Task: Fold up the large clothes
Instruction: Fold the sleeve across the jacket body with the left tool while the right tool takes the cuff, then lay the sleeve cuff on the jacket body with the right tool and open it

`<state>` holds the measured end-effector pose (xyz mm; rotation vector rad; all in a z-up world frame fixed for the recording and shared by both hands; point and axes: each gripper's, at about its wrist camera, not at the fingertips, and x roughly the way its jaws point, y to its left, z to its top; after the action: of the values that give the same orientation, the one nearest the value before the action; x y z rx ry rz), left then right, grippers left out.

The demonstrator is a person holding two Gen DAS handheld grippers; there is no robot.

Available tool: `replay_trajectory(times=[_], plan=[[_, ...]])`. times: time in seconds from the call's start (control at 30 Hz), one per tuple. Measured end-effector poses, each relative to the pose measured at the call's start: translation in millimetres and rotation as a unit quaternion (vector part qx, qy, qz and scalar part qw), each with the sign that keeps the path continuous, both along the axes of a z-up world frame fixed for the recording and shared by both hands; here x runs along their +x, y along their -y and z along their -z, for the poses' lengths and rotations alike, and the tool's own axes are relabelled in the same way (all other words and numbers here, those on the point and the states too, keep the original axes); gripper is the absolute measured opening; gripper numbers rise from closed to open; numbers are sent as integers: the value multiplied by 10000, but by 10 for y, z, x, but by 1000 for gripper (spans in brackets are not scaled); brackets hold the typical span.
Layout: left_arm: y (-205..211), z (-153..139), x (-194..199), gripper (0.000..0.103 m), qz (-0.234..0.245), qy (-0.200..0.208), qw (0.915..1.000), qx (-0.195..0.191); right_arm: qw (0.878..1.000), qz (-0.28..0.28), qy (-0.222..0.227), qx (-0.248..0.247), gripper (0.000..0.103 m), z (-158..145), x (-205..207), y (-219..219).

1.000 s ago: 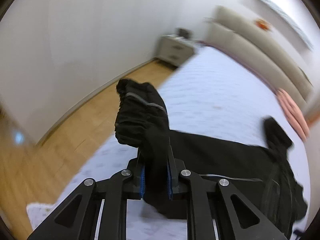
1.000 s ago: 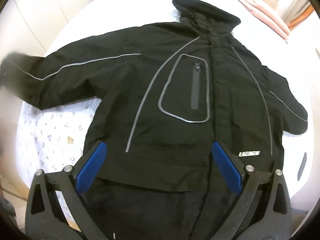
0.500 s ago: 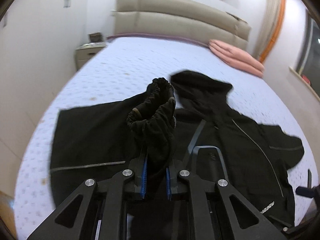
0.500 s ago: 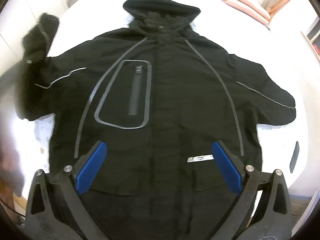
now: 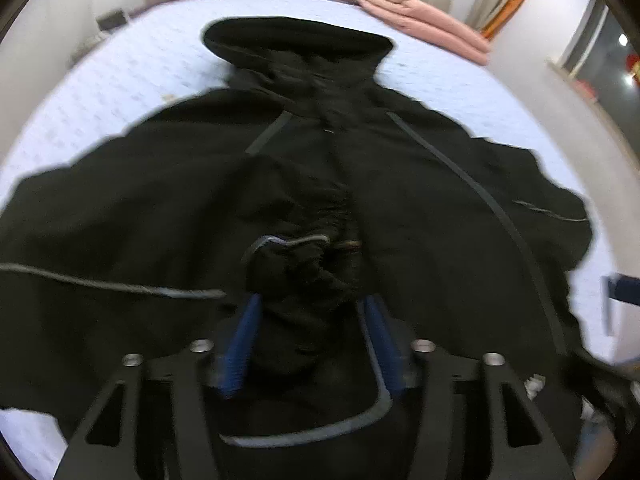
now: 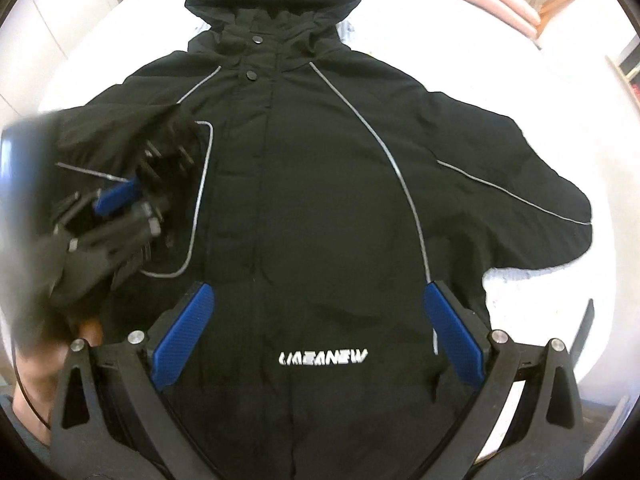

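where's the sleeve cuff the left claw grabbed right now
In the left wrist view the cuff sits between the left claw fingers, over the jacket chest, just below the collar.

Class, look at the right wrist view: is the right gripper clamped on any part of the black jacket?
No. The right gripper stands wide open, its blue pads apart over the flat front of the black jacket, gripping no fabric.

Left gripper (image 5: 310, 312): jaws parted partway, blue pads (image 5: 240, 340) on either side of a bunched sleeve cuff (image 5: 300, 264), tilted down toward the left front. Right gripper (image 6: 318, 320): jaws spread wide, nothing between them, hovering at near centre.
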<state>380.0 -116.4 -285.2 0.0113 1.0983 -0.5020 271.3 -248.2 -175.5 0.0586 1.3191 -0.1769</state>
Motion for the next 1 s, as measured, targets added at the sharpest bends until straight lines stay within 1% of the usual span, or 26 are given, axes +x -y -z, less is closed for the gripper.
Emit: replay_trajectory(times=[0.07, 0.17, 0.2, 0.23, 0.27, 0.33, 0.37, 0.4, 0.47, 0.5, 0.57, 0.6, 0.63, 0.7, 0.73, 0.77, 0.87, 0.93, 1.0], plan=[[-99, -74, -109, 63, 6, -173, 9997, -175, 9994, -45, 75, 347, 103, 1, 98, 9], [-357, -197, -224, 63, -246, -370, 9985, -319, 9940, -237, 276, 1028, 102, 43, 292, -71], [-426, -239, -247, 63, -369, -392, 9980, -322, 9893, -365, 365, 1365, 102, 96, 396, -140], [-568, -310, -304, 63, -583, -370, 9971, -307, 9864, -430, 357, 1546, 101, 152, 469, -193], [-656, -349, -313, 63, -725, -345, 9963, -304, 9832, -518, 256, 1729, 101, 256, 594, -296], [-903, -463, -373, 63, -1133, -260, 9930, -217, 9773, -669, 127, 2004, 93, 405, 746, -462], [-983, -494, -374, 63, -1289, -218, 9913, -175, 9749, -733, 73, 2102, 84, 490, 823, -542], [-1104, -532, -391, 63, -1505, -181, 9883, -152, 9743, -758, 6, 2121, 79, 592, 897, -611], [-1304, -579, -400, 63, -1832, -159, 9828, -144, 9753, -638, -177, 2107, 77, 761, 973, -651], [-1378, -598, -407, 63, -1969, -125, 9803, -120, 9730, -512, -250, 2239, 77, 846, 991, -641], [-1515, -628, -401, 63, -2219, -77, 9750, -101, 9696, -409, -252, 2399, 75, 918, 1003, -632], [-1556, -626, -389, 63, -2303, -89, 9730, -91, 9707, -429, -226, 2355, 73, 927, 1001, -655], [-1580, -620, -367, 63, -2368, -91, 9715, -65, 9717, -488, -196, 2304, 71, 919, 1003, -672], [-1591, -604, -313, 63, -2491, -81, 9684, 67, 9791, -693, -111, 1911, 49, 850, 957, -756], [-1567, -602, -278, 63, -2536, -72, 9672, 164, 9807, -778, -31, 1793, 42, 805, 925, -790], [-1517, -609, -227, 62, -2558, -39, 9663, 301, 9772, -920, 91, 1912, 27, 726, 891, -808], [-1309, -683, -65, 63, -2368, 201, 9689, 687, 9778, -1061, 421, 1758, 26, 429, 798, -792], [-1230, -739, 19, 63, -2266, 303, 9715, 622, 9771, -1105, 751, 1659, 25, 173, 741, -676], [-1162, -754, 106, 63, -2129, 274, 9759, 385, 9773, -1048, 1031, 1525, 24, -51, 727, -476]])
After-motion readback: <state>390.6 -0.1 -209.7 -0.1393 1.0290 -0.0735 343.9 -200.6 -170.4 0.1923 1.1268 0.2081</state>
